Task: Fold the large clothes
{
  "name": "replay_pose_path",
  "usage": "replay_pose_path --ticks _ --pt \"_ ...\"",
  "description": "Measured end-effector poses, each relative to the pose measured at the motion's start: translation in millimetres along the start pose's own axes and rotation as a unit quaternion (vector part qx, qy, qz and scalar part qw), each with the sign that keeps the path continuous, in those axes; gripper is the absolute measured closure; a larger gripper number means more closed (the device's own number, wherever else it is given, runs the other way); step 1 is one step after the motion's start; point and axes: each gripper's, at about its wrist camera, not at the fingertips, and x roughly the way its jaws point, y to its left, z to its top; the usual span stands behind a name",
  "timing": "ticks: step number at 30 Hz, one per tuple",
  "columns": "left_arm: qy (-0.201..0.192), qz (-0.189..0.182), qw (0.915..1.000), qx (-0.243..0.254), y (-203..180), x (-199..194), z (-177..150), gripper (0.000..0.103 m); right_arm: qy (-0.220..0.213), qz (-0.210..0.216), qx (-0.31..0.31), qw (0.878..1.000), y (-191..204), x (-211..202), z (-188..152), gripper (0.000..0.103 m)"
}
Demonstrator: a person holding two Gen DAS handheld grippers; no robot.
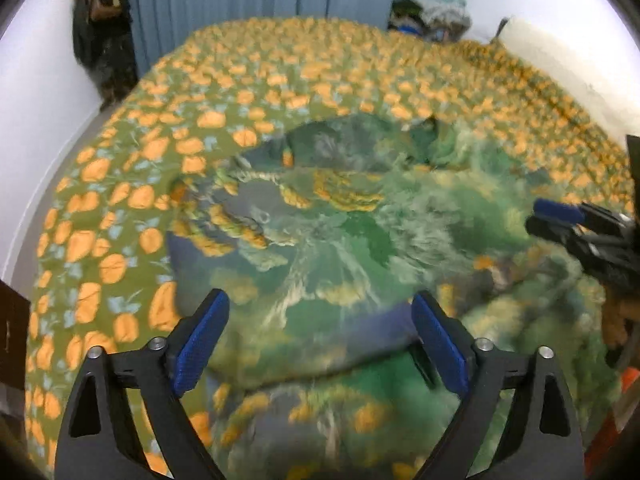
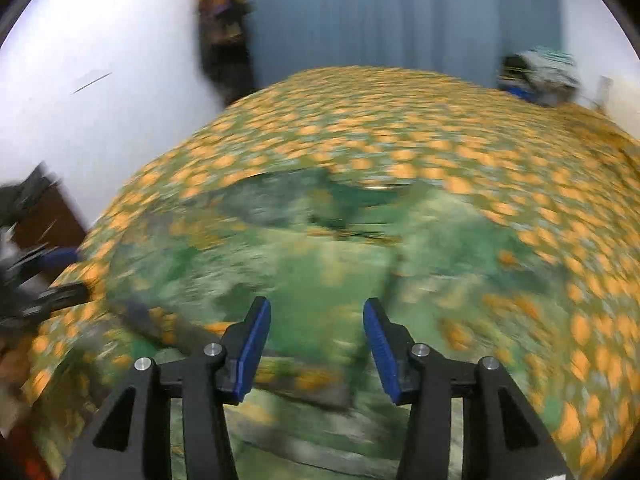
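A green patterned garment [image 1: 344, 216] is spread, rumpled, on a bed [image 1: 120, 184] covered in an orange-and-green print. No tidy fold can be made out: the cloth is bunched along its far edge, and one layer appears to be lapped over another at the near side, so the task is judged to be at an early stage, with most of the folding left. The right wrist view is heavily blurred, and finer creases cannot be read there.

The left gripper [image 1: 320, 340] is held with its jaws spread wide and nothing between them; the garment's near edge is seen just below and ahead of them. The right gripper [image 2: 316, 344] is likewise released, its jaws parted above the cloth and nothing grasped. Whether either gripper touches the fabric cannot be told.
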Motion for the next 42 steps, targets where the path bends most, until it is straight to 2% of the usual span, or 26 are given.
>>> replay_pose_path --ticks 2,4,7,9,10,13,15,16,18,22,25,28,30,33,39,42 --pt "0.038 0.005 0.9992 -0.013 4 32 -1 0.018 0.058 0.013 0.026 0.998 -6 39 -7 0.054" --pt "0.070 -0.002 0.9972 -0.026 9 60 -11 0.018 0.100 0.016 0.062 0.993 -17 68 -21 0.062" --pt "0.063 0.002 0.9979 -0.018 7 59 -16 0.018 0.087 0.029 0.092 0.991 -26 72 -27 0.065" --pt "0.068 0.009 0.9975 -0.017 2 48 -12 0.019 0.081 0.030 0.085 0.993 -25 70 -29 0.065" --pt "0.064 0.001 0.9978 -0.014 -3 36 -7 0.019 0.079 0.029 0.080 0.993 -25 69 -30 0.065" --pt "0.054 -0.057 0.9969 -0.002 -14 22 6 0.017 0.074 0.032 0.080 0.994 -29 67 -36 0.065" --pt "0.069 -0.073 0.9949 -0.008 -15 36 11 0.014 0.072 0.031 0.084 0.993 -30 67 -36 0.065" --pt "0.095 -0.067 0.9931 -0.016 -13 57 13 0.014 0.072 0.030 0.084 0.993 -30 67 -35 0.065" --pt "0.115 -0.063 0.9910 -0.027 -4 84 20 0.015 0.071 0.028 0.081 0.994 -30 68 -34 0.065" --pt "0.065 -0.037 0.9959 -0.050 8 87 57 0.015 0.070 0.027 0.081 0.994 -29 68 -37 0.065" --pt "0.031 -0.036 0.9947 -0.091 26 87 77 0.015 0.067 0.026 0.081 0.994 -29 69 -38 0.065" --pt "0.053 -0.041 0.9925 -0.102 34 109 64 0.015 0.064 0.026 0.081 0.994 -29 69 -39 0.065" --pt "0.058 -0.035 0.9948 -0.076 30 115 47 0.015 0.064 0.027 0.081 0.994 -30 69 -39 0.065" --pt "0.047 -0.021 0.9978 -0.043 20 104 30 0.015 0.063 0.026 0.080 0.994 -29 69 -40 0.065" --pt "0.046 -0.030 0.9978 -0.036 14 71 4 0.014 0.063 0.020 0.079 0.995 -28 68 -41 0.065" --pt "0.048 -0.023 0.9984 -0.020 9 61 -8 0.014 0.070 0.013 0.077 0.994 -26 68 -40 0.065"
